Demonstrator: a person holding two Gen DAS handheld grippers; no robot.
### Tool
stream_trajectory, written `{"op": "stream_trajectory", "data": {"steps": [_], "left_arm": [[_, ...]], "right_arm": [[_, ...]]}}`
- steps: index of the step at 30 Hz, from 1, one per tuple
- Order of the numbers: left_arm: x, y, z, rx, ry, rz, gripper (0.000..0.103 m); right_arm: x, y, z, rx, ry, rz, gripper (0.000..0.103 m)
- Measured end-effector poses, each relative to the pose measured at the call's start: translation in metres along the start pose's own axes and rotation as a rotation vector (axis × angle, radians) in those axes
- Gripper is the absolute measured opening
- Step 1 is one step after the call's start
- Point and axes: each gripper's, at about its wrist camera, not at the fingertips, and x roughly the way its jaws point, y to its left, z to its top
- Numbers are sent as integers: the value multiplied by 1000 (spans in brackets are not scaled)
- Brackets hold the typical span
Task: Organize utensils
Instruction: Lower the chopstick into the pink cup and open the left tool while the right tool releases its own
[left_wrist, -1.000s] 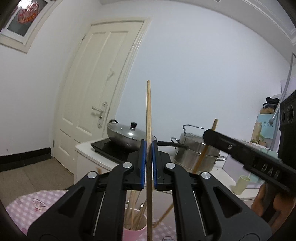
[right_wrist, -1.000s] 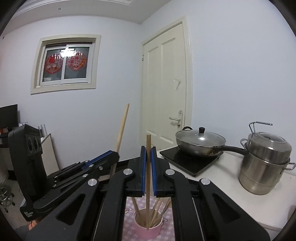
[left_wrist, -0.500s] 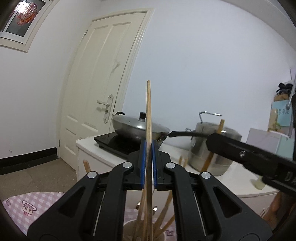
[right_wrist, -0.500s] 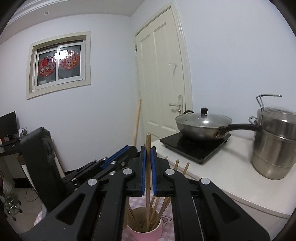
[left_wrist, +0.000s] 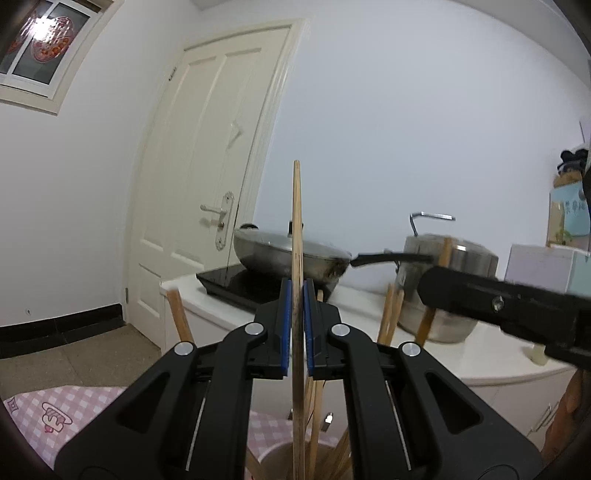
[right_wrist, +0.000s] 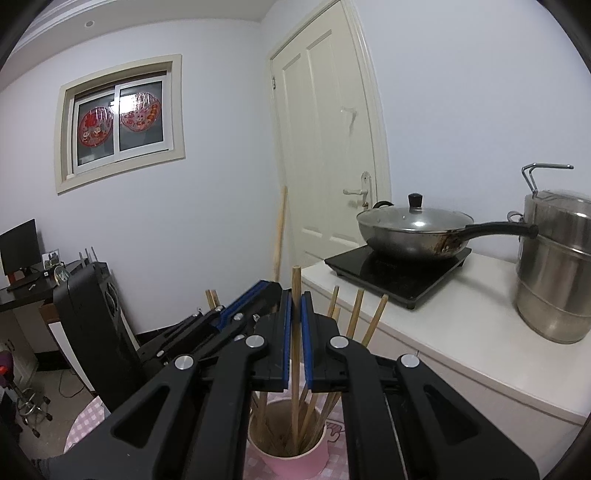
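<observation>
Each claw pinches one upright chopstick. The right claw (right_wrist: 295, 325) holds its chopstick (right_wrist: 295, 369) with the lower end down inside the pink cup (right_wrist: 295, 456) among the others. The left claw (left_wrist: 296, 325) grips a longer chopstick (left_wrist: 297, 240) over the same cup (rim barely visible) on the checked cloth (left_wrist: 44, 410).

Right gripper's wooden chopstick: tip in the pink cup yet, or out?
In. The wooden chopstick stands upright between the right gripper pads; its lower end is below the pink cup rim.
</observation>
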Motion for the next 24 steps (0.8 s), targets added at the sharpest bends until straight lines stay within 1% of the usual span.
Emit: {"op": "stream_trajectory", "data": {"steps": [2, 7, 9, 15, 17, 19, 22, 23, 24], "left_arm": [[1, -1, -5, 20, 18, 5, 7], [-1, 5, -18, 6, 70, 0, 7], [-3, 6, -22, 21, 87, 4, 7], [-14, 11, -18, -11, 127, -31, 8], [-19, 11, -15, -12, 127, -35, 17], [-28, 13, -10, -25, 120, -46, 48], [-41, 15, -4, -37, 109, -51, 49], [-46, 16, -2, -32, 106, -45, 49], [-51, 17, 0, -25, 106, -36, 49]], "right_arm": [[0, 1, -3, 3, 9, 0, 4], [1, 1, -9, 9, 27, -7, 4], [1, 1, -12, 10, 38, -13, 4], [1, 2, -19, 23, 56, -36, 5], [-2, 6, -21, 12, 59, -45, 5], [-5, 9, -21, 14, 60, -45, 5], [-10, 11, -19, 13, 57, -51, 6], [-14, 12, -18, 15, 52, -53, 7], [-16, 14, -18, 16, 47, -56, 13]]}}
